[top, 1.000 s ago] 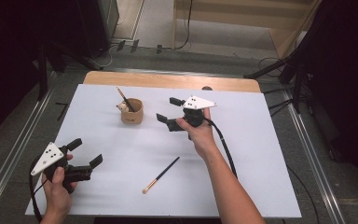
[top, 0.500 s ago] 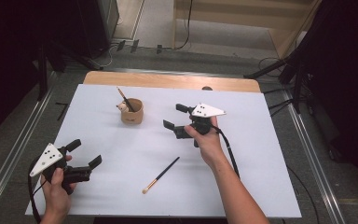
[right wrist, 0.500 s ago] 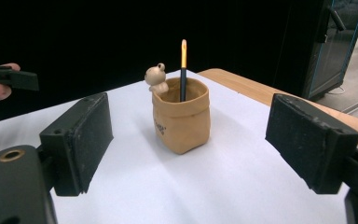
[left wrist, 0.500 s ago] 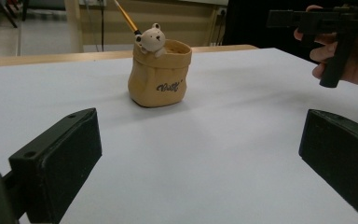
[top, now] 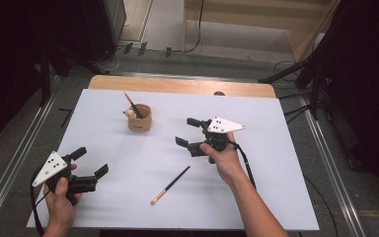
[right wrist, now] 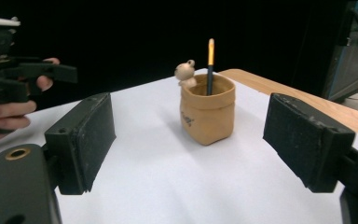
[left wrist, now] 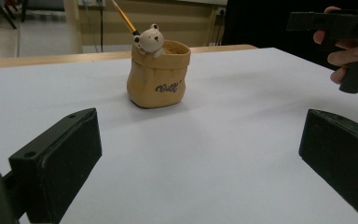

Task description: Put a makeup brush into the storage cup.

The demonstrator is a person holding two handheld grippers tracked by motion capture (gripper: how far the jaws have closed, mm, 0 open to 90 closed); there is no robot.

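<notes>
The brush [top: 170, 185] lies on the bench [top: 286, 163] between the left gripper [top: 90, 162] and right gripper [top: 187, 132], clear of both sets of open, empty jaws.

Free room on the white-covered tabletop [top: 286, 163]. The tan sack-shaped pot with a small bear figure [top: 140, 118], holding one upright brush, stands alone toward the far side. A dark-handled brush with a pale tip [top: 170, 185] lies flat between the left tongs [top: 90, 162] and the right tongs [top: 190, 131]; open sheet surrounds both obstacles.
</notes>
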